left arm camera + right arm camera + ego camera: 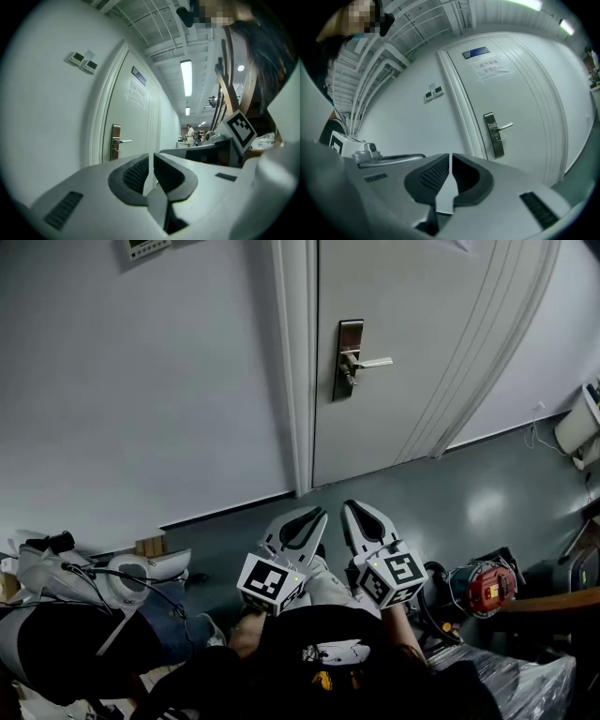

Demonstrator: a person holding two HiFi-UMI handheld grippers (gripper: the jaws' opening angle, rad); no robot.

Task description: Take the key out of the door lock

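Since the silver steel lock plate (348, 360) on the white door (422, 324) stands well apart, the white left gripper (315, 514) and right gripper (353, 508) hover empty, jaws pressed together.

key: too sm. to tell @ lock plate (349, 359) | door (422, 381): top cut off
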